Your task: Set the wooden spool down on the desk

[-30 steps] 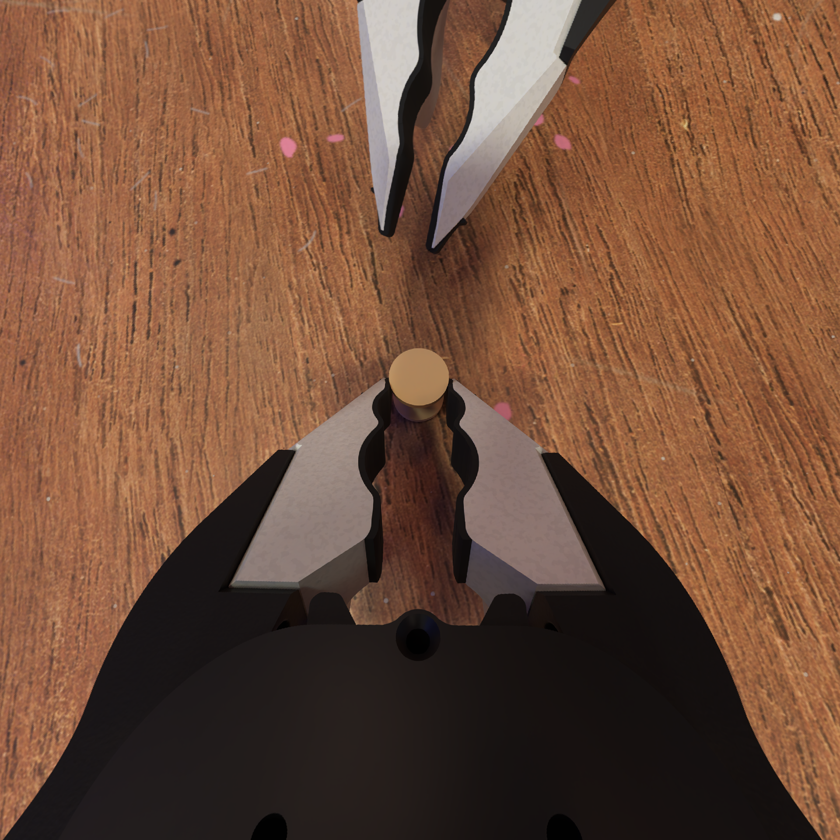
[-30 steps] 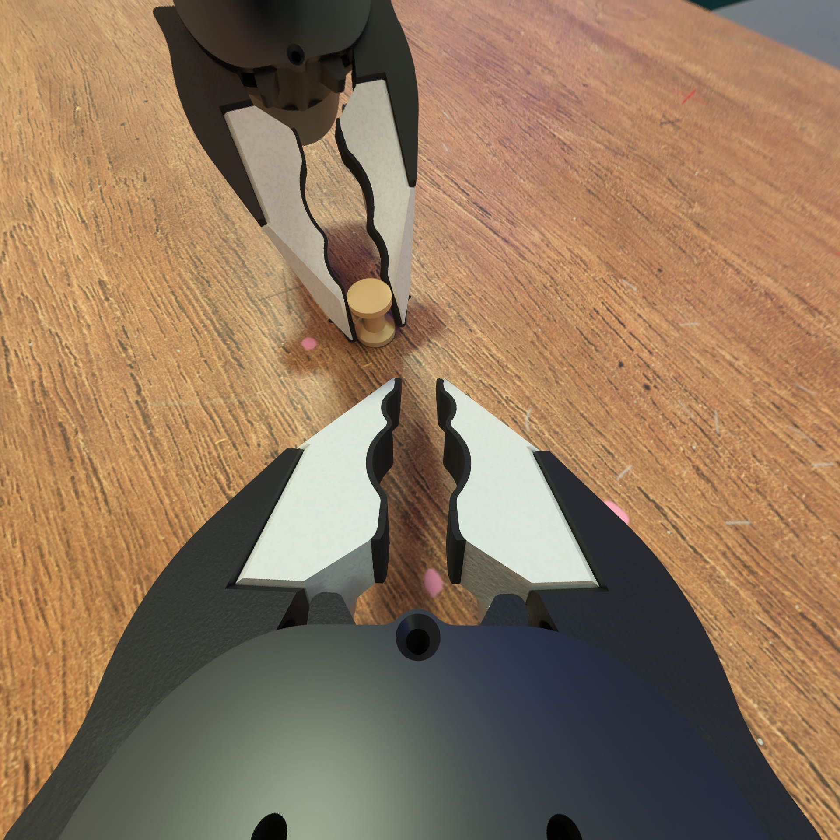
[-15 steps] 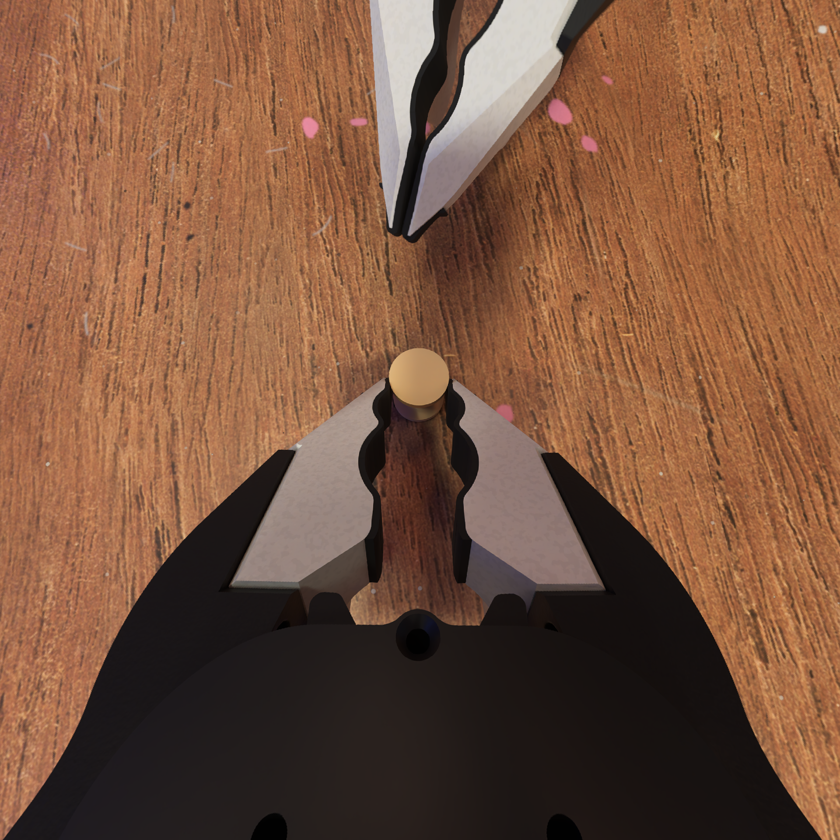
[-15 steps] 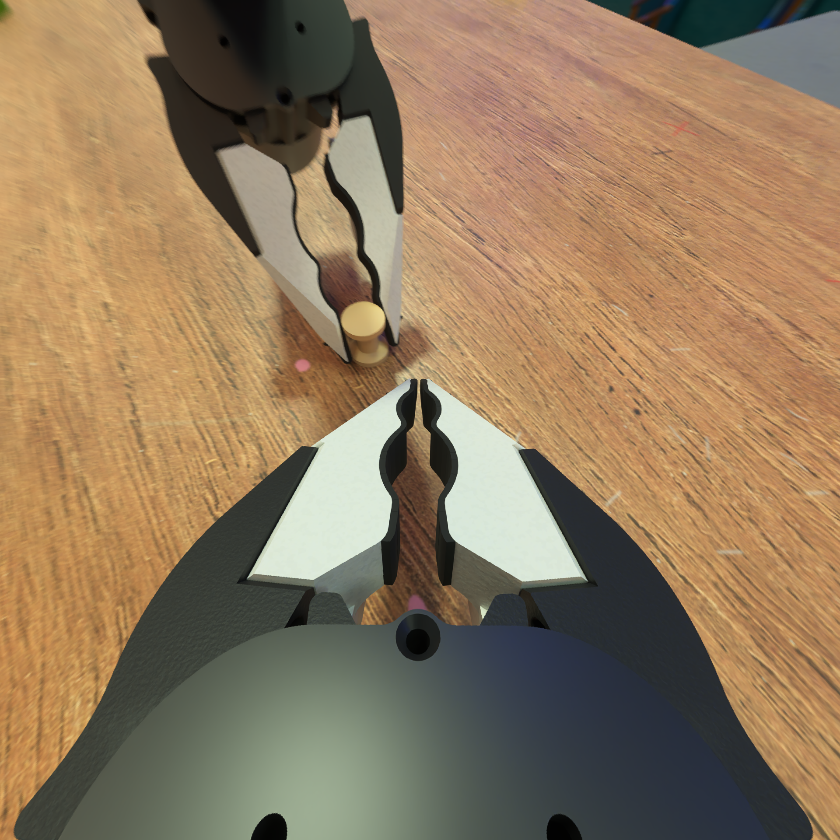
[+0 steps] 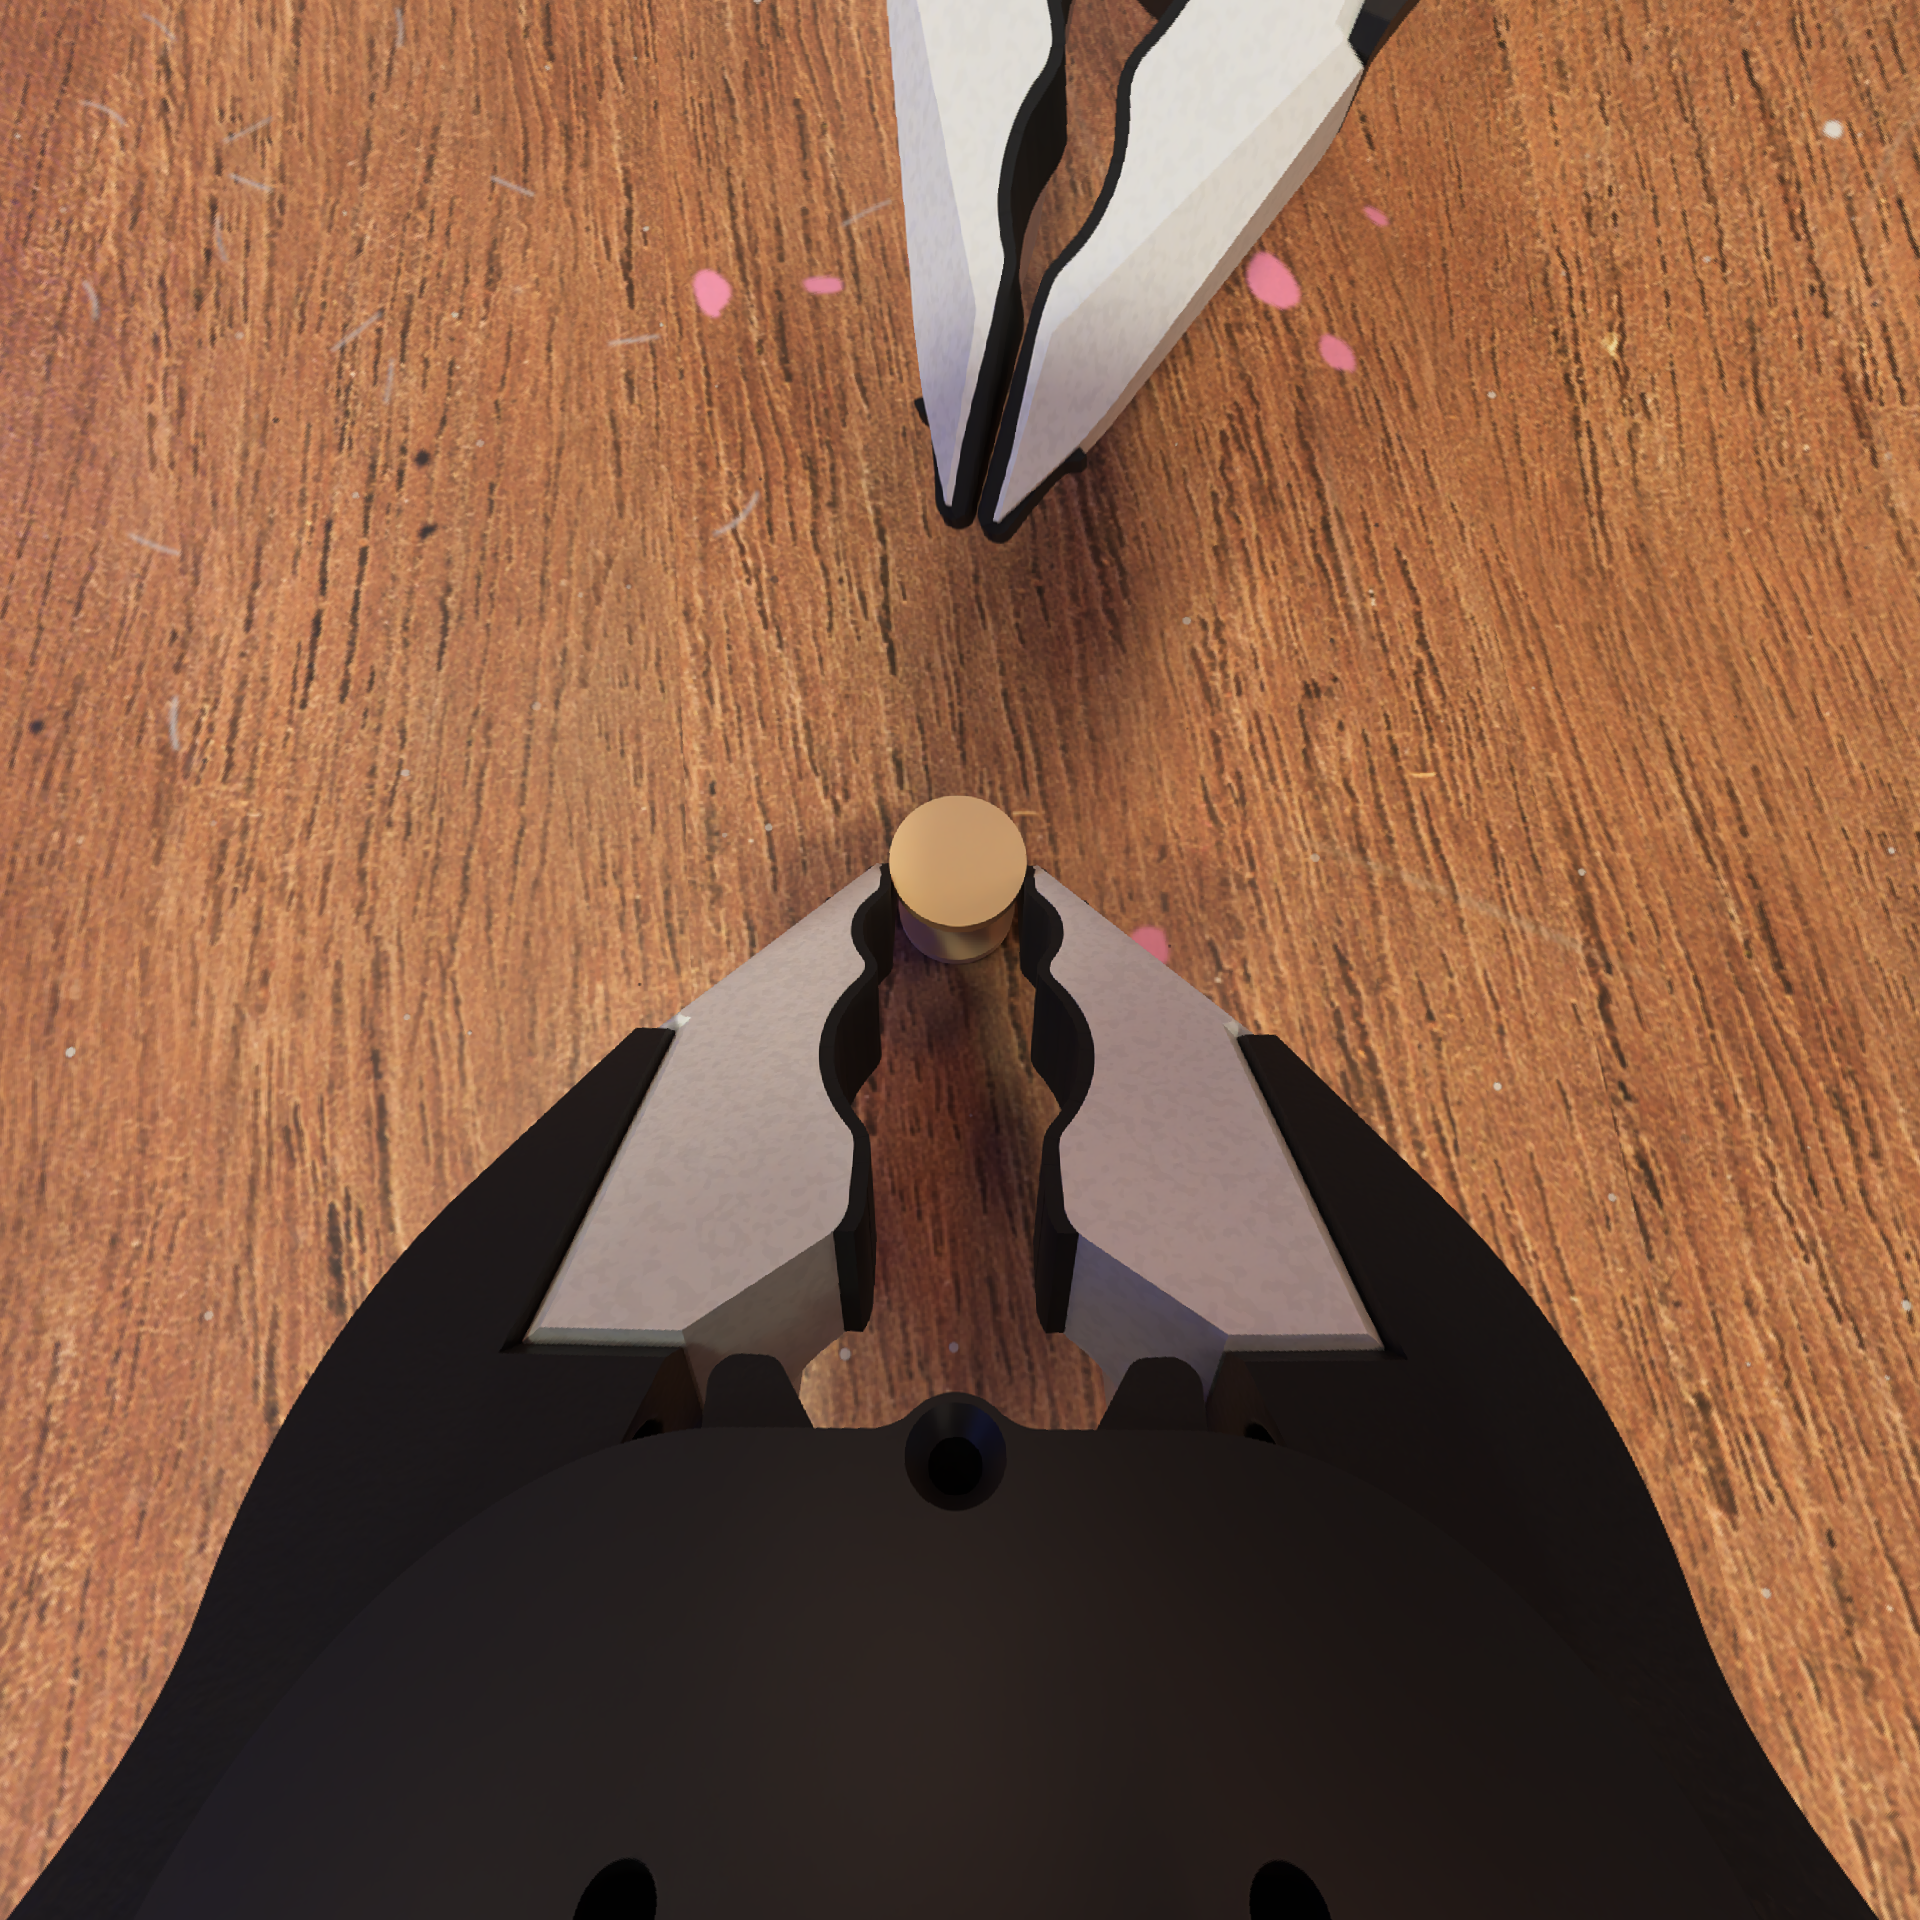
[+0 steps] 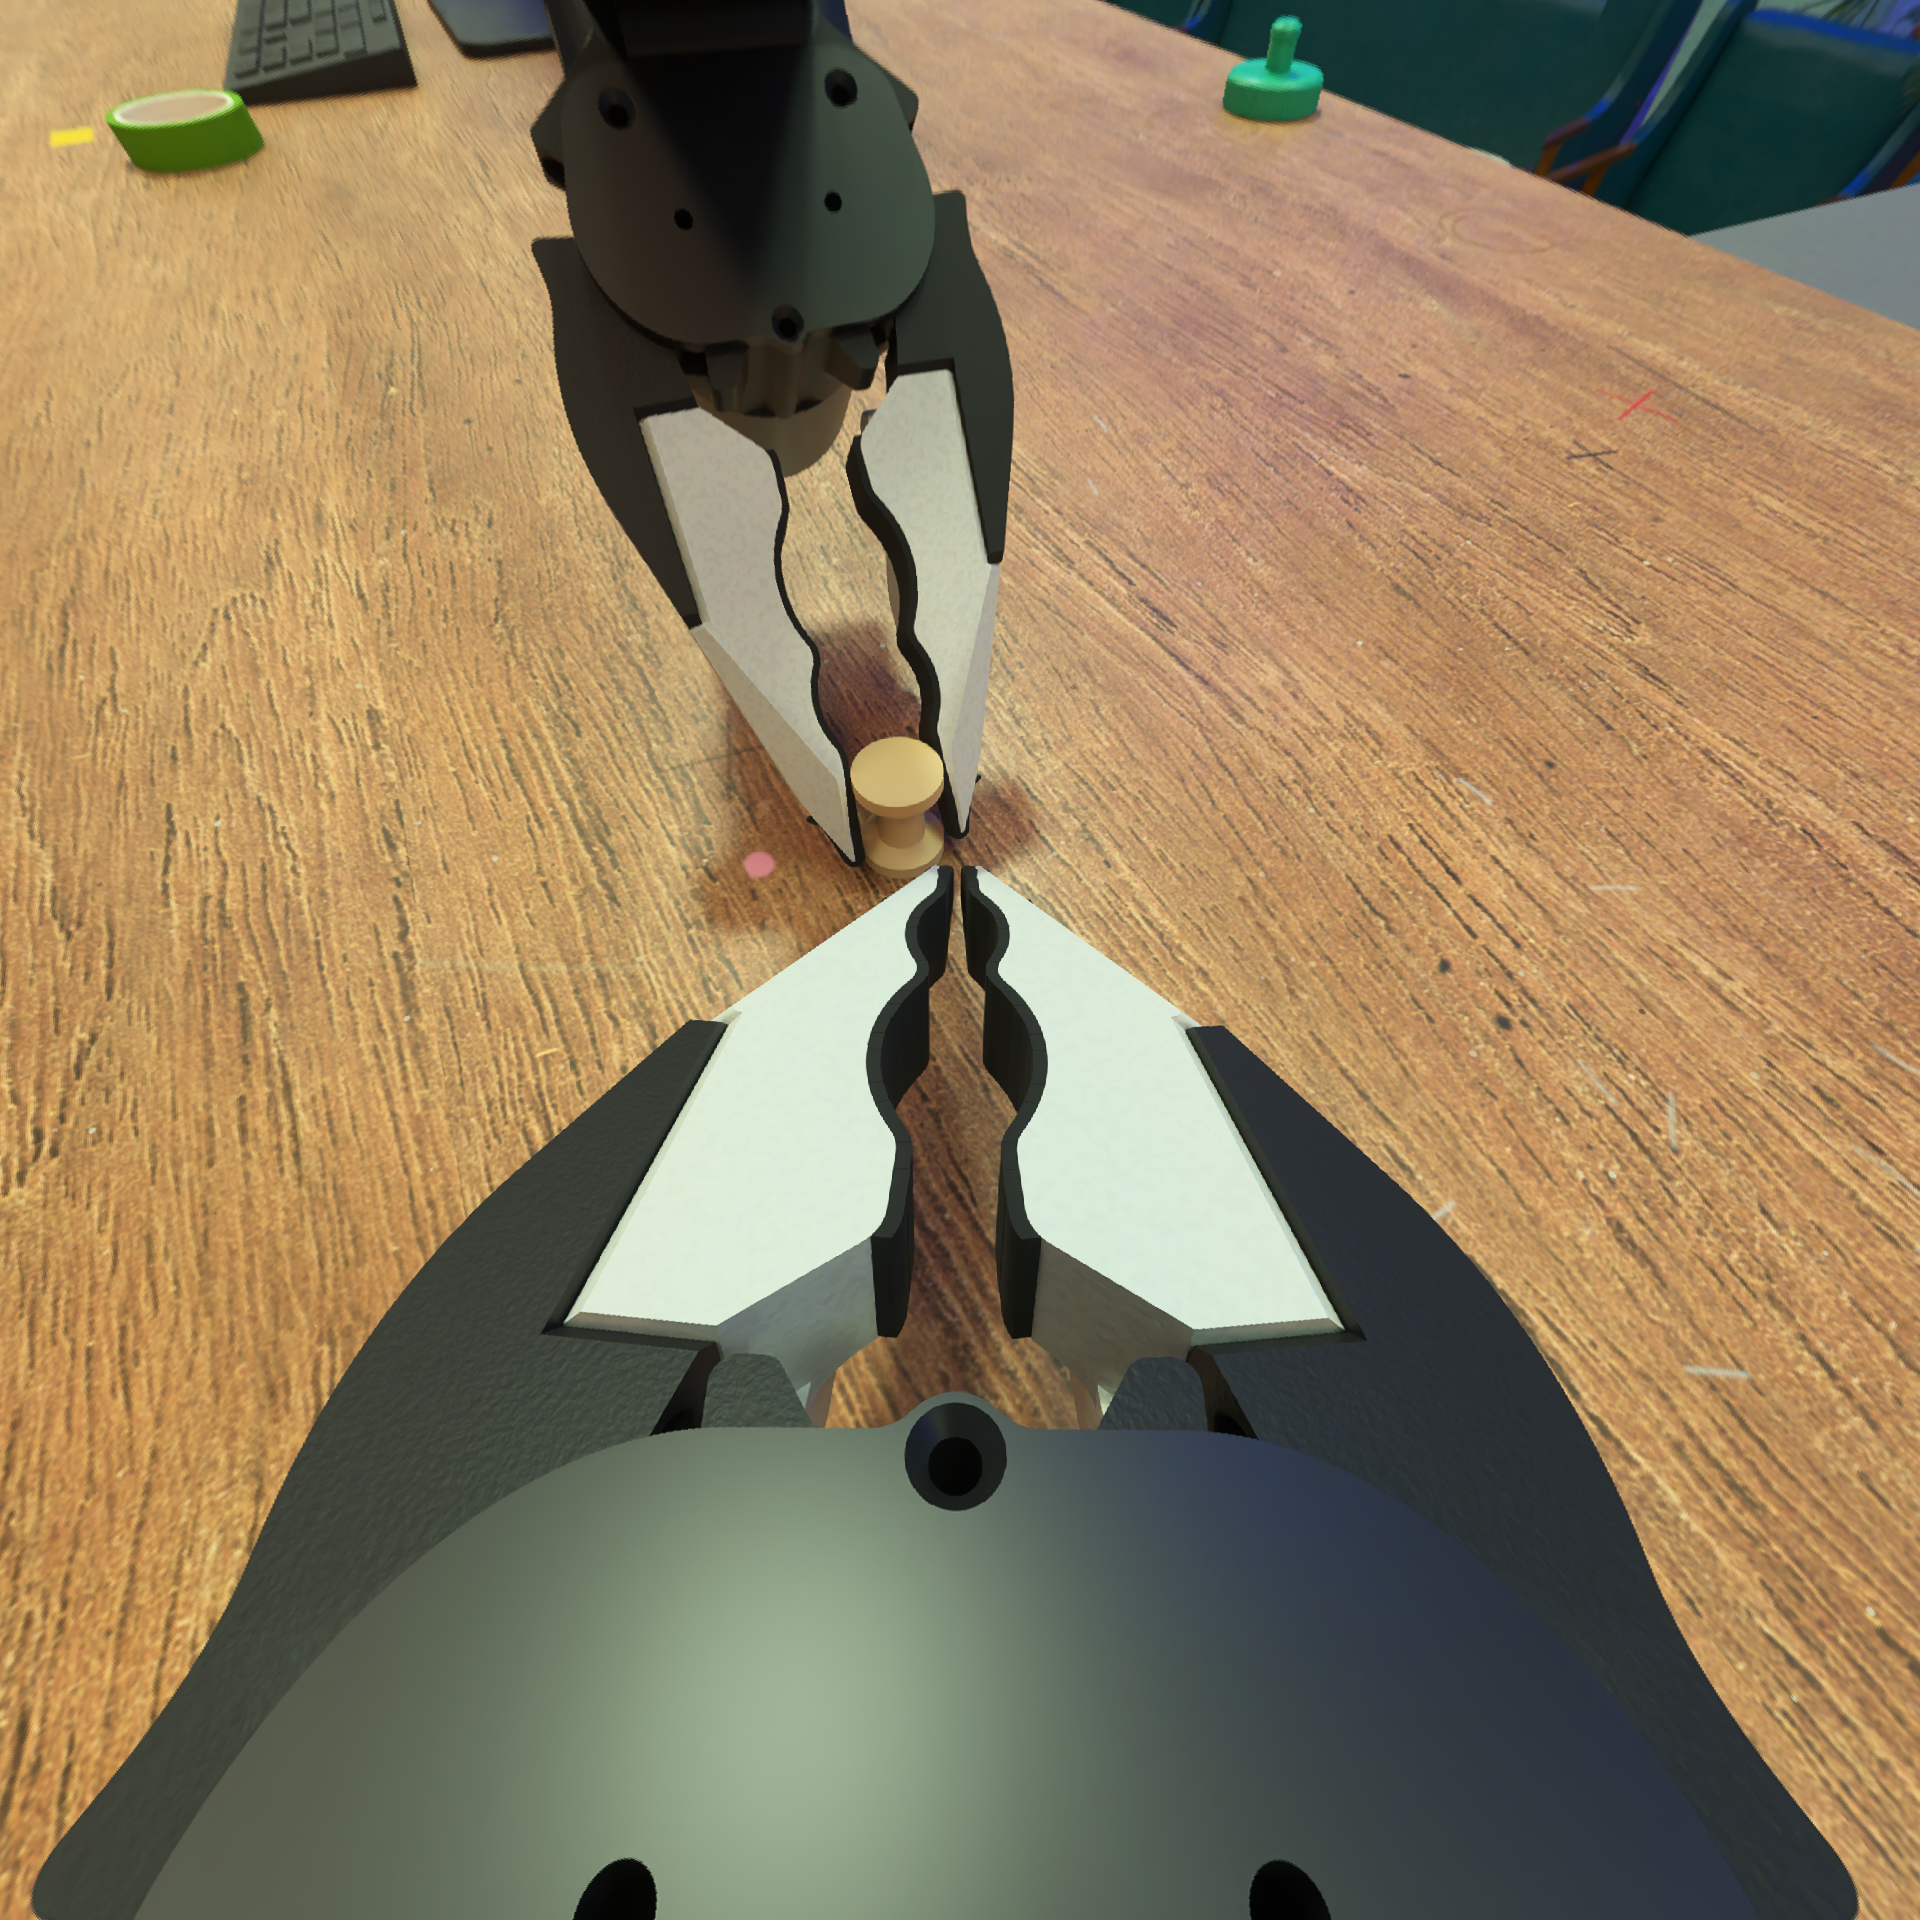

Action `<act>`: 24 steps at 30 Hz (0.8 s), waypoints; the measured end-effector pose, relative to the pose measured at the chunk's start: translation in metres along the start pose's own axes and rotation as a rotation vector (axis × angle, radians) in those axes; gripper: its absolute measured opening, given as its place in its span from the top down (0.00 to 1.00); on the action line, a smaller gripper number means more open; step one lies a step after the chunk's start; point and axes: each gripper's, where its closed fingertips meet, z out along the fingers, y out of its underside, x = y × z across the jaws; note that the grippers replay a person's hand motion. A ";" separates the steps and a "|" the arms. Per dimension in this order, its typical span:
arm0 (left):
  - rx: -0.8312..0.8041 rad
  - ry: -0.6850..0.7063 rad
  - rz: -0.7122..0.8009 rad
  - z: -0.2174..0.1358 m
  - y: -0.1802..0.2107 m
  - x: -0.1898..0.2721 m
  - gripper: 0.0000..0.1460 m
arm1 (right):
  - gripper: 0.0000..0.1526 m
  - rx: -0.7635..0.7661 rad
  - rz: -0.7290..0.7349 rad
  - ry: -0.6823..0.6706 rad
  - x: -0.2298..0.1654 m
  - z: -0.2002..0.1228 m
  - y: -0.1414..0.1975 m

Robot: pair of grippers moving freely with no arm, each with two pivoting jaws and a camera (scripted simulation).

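Your left gripper (image 5: 957, 896) is clamped on the wooden spool (image 5: 957, 864), a small pale-tan bobbin with a smooth round cap, thin waist and flared base, upright dead center of the frame, base right at the desk (image 5: 416, 727). Your right gripper (image 6: 954, 883) has its wavy black-edged white fingers pinched nearly together on nothing, tips just beside the spool above the streaky reddish-brown woodgrain.
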 end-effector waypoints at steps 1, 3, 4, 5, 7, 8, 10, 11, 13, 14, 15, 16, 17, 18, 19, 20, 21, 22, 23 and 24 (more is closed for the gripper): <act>0.001 0.000 0.002 0.000 0.000 0.000 0.84 | 0.99 -0.010 -0.002 0.001 0.000 0.001 0.001; 0.001 -0.001 0.004 0.000 0.000 0.000 0.84 | 0.99 -0.017 0.000 -0.004 -0.001 0.002 0.002; 0.002 -0.001 0.005 0.000 0.000 0.000 0.84 | 0.99 -0.012 0.003 -0.008 -0.001 0.001 0.001; 0.002 -0.001 0.005 0.000 0.000 0.000 0.84 | 0.99 -0.002 0.007 -0.012 -0.001 0.000 0.000; 0.002 -0.002 0.006 0.000 0.000 0.000 0.84 | 0.99 0.029 0.019 -0.025 -0.001 -0.003 -0.003; 0.002 -0.002 0.006 0.000 0.000 0.000 0.84 | 0.99 0.045 0.027 -0.031 0.000 -0.004 -0.005; 0.002 -0.002 0.007 0.000 0.000 0.000 0.84 | 0.99 0.077 0.043 -0.044 0.000 -0.007 -0.009; 0.003 -0.002 0.008 0.000 0.000 0.000 0.84 | 0.99 0.089 0.049 -0.052 0.000 -0.009 -0.010; 0.003 -0.002 0.010 0.000 0.000 0.000 0.84 | 0.99 0.105 0.059 -0.064 0.000 -0.010 -0.012; 0.004 -0.002 0.009 0.000 0.000 0.000 0.84 | 0.99 0.106 0.061 -0.068 0.000 -0.011 -0.012; 0.004 -0.002 0.009 0.000 0.000 0.000 0.84 | 0.99 0.104 0.061 -0.071 -0.001 -0.011 -0.012; 0.004 -0.001 0.008 0.000 0.000 0.000 0.84 | 0.99 0.101 0.060 -0.071 -0.001 -0.010 -0.011; 0.004 -0.001 0.008 0.000 0.000 0.000 0.84 | 0.99 0.097 0.056 -0.071 -0.001 -0.010 -0.011; 0.004 -0.001 0.008 0.000 0.000 0.000 0.84 | 0.99 0.093 0.052 -0.069 -0.001 -0.010 -0.010; 0.004 -0.001 0.008 0.000 0.000 0.000 0.84 | 0.99 0.089 0.048 -0.066 -0.002 -0.010 -0.010; 0.004 -0.001 0.008 0.000 0.000 0.000 0.84 | 0.99 0.086 0.045 -0.065 -0.002 -0.009 -0.009; 0.004 -0.001 0.008 0.000 0.000 0.000 0.84 | 0.99 0.083 0.041 -0.063 -0.002 -0.009 -0.009; 0.004 -0.001 0.009 0.000 0.000 0.000 0.84 | 0.99 0.081 0.039 -0.062 -0.002 -0.009 -0.009; 0.004 -0.001 0.009 0.000 0.000 0.000 0.84 | 0.99 0.079 0.038 -0.062 -0.002 -0.009 -0.008; 0.004 -0.001 0.009 0.000 0.000 0.000 0.84 | 0.99 0.078 0.038 -0.062 -0.002 -0.009 -0.008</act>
